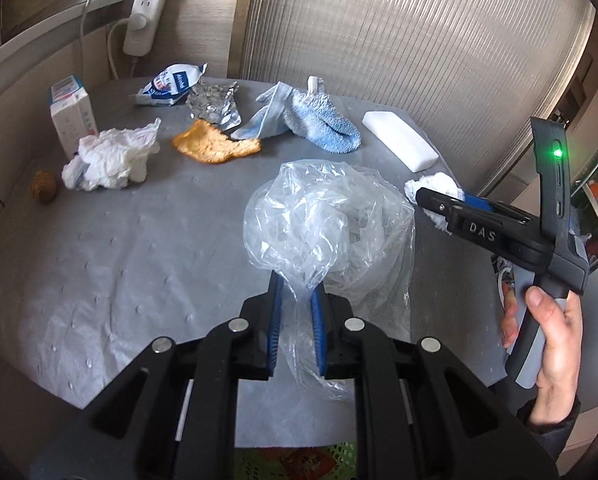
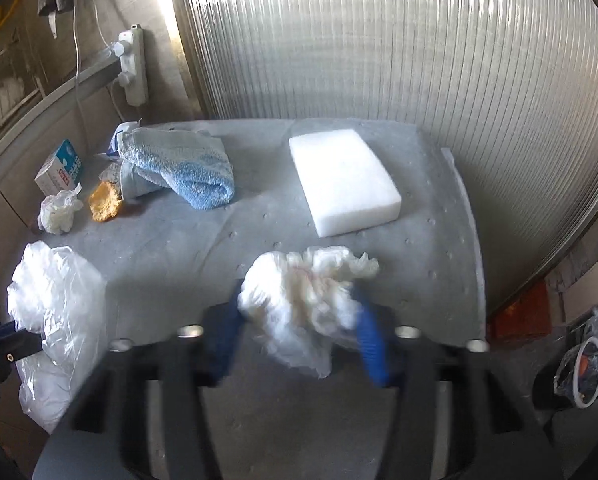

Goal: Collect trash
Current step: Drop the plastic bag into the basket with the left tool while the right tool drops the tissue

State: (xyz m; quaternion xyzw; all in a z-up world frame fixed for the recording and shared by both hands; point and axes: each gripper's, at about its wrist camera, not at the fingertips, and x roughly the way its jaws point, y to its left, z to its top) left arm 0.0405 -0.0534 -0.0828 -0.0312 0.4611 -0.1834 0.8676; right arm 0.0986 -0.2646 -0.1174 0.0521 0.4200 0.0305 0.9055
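My left gripper (image 1: 295, 284) is shut on a clear plastic bag (image 1: 331, 220) and holds it up over the grey table (image 1: 119, 260); the bag also shows at the left of the right wrist view (image 2: 55, 312). My right gripper (image 2: 299, 312) is shut on a crumpled white tissue wad (image 2: 303, 292); in the left wrist view the gripper (image 1: 439, 204) sits at the right with the wad (image 1: 431, 184) at its tips. More trash lies at the back: a white crumpled bag (image 1: 107, 156), foil (image 1: 215, 100), a blue-white wrapper (image 1: 171, 84), an orange scrap (image 1: 215, 146).
A blue towel (image 1: 319, 120) and a white foam block (image 1: 399, 140) lie at the back right. A small carton (image 1: 73, 114) and a brown ball (image 1: 43, 186) are at the left. A power strip (image 1: 147, 8) hangs on the wall. A green basket (image 1: 299, 460) shows below the table's near edge.
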